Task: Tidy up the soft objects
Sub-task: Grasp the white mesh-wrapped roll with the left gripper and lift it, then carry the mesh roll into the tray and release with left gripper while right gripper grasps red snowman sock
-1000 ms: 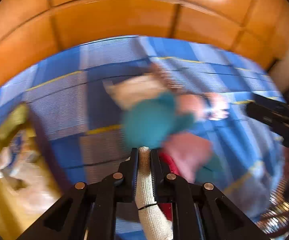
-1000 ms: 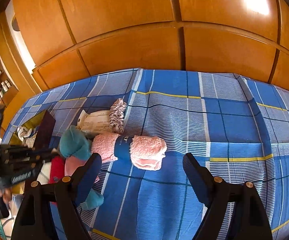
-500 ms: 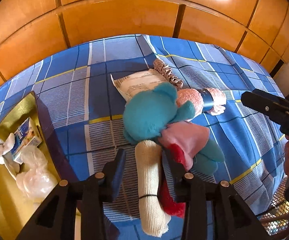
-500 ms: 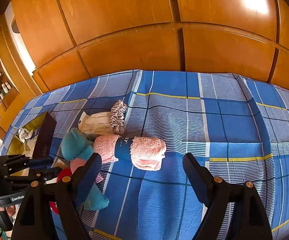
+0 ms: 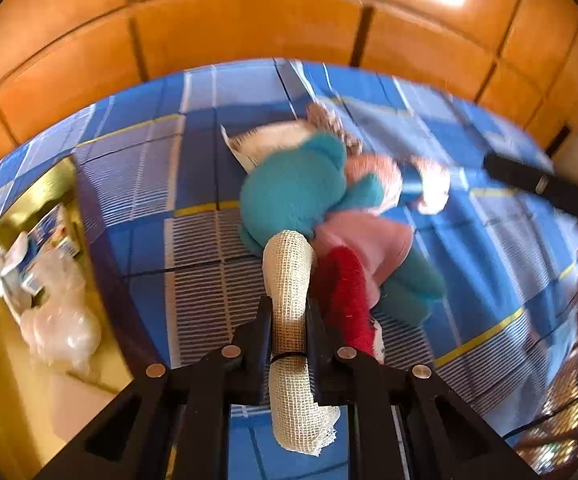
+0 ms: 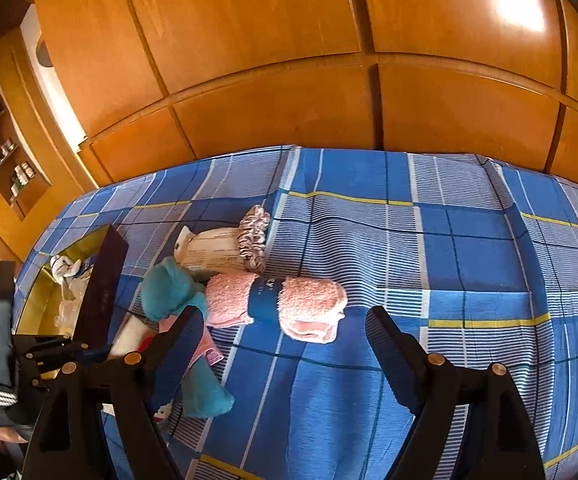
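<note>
**A:** Left wrist view, nearest first: the left hand-held gripper [image 5: 289, 320] is clamped tight on a cream gauze roll [image 5: 289, 280], which lies against the teal plush toy [image 5: 297, 192] on the bed [image 5: 193, 240]. The right hand-held gripper [image 6: 285, 320] hangs wide open, holding nothing.

**B:** So mostly not done?

**A:** Looks like it. The gold box [image 5: 49, 192] on the left holds only a few bits. The pink rolled towel [image 6: 281, 300], paper packet [image 6: 213, 248] and scrunchie [image 6: 254, 236] all lie out on the bed.

**B:** Anything unclear?

**A:** That view's blurry. A red item [image 5: 349, 300] is half under the toy, and I can't make out what's in the box.
</note>
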{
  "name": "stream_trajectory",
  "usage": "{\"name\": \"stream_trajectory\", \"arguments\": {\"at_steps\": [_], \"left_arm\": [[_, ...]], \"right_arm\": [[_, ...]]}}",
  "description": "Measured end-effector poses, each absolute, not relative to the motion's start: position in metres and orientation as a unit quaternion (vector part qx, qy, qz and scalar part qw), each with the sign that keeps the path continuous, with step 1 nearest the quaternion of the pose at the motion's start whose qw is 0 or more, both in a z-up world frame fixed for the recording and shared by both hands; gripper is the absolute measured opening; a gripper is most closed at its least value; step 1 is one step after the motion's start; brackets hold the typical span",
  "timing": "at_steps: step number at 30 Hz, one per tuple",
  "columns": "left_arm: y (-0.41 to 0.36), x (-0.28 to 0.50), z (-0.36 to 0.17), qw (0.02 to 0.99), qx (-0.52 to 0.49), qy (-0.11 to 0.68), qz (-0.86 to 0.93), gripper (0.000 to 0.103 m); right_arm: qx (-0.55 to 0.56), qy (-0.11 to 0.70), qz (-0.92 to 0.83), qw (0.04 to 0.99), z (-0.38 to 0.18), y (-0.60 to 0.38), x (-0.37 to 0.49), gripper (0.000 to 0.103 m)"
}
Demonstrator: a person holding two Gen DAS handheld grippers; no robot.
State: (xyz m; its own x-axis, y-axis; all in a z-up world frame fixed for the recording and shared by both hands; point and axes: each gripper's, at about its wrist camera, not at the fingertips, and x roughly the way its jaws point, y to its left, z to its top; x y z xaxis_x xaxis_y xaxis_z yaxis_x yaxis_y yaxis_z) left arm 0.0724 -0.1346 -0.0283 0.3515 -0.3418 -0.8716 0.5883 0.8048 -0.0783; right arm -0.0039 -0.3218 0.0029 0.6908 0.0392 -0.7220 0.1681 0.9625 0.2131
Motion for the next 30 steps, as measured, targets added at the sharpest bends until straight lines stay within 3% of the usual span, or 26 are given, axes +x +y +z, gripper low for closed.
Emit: {"name": "stream_trajectory", "arguments": {"at_steps": [8,18,30], "left_arm": [[-0.093,0.053,0.021,0.857,0.075,0.430,-0.274,0.015],[-0.045,0.041,0.040,0.882,0.027,0.404,-0.240,0.015],[0.012,0.045,0.039,0.898,-0.019,0.397,-0.186,0.015]], "right_arm": [[0.127,0.417,0.084,0.896,-0.007,-0.285,0.000,0.060],[0.122,0.480,0.180,0.850,-0.041,-0.228,0.006,0.060],[0.185,0.520,0.150,0.820,-0.070,-0.215,0.032,0.066]]}}
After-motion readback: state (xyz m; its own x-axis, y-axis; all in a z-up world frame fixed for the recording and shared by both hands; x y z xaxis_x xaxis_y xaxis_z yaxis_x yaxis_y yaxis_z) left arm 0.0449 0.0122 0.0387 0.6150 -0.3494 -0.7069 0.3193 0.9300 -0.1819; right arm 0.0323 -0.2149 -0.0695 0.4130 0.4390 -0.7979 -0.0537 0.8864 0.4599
